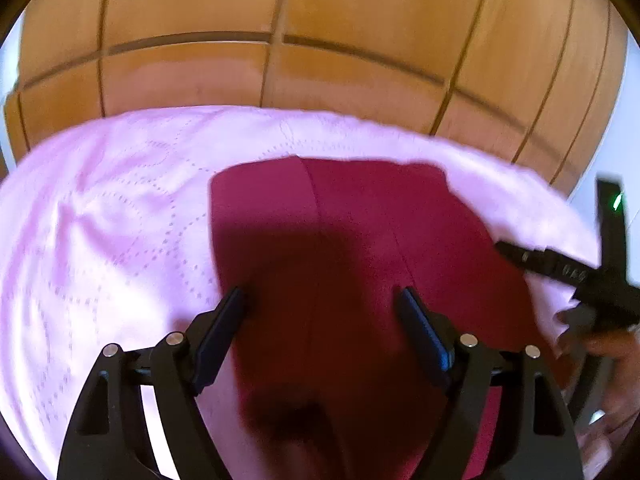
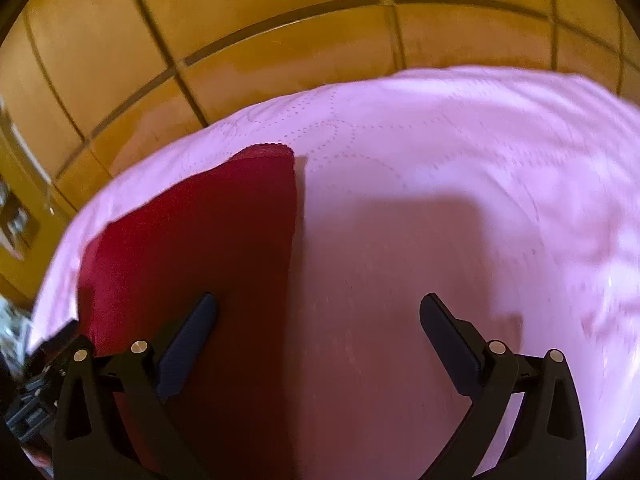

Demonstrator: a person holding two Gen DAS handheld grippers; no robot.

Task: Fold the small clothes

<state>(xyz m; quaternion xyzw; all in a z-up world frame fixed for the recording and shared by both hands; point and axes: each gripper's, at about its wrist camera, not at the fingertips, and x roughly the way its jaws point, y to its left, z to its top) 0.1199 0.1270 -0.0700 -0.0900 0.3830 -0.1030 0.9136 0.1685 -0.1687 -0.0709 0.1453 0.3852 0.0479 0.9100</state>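
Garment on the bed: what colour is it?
Dark red garment; clearest in the left wrist view.

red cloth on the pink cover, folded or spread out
Lying flat, and it looks folded: the red cloth forms a compact block with straight edges on the pink cover. Layers can't be counted. Neither open gripper holds it.

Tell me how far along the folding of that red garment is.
The red garment lies flat on the pink bedspread in a fairly tidy block, so it looks at least partly folded. Nothing is in hand: the left gripper and right gripper hover with jaws open and empty. Whether more folds remain is unclear.
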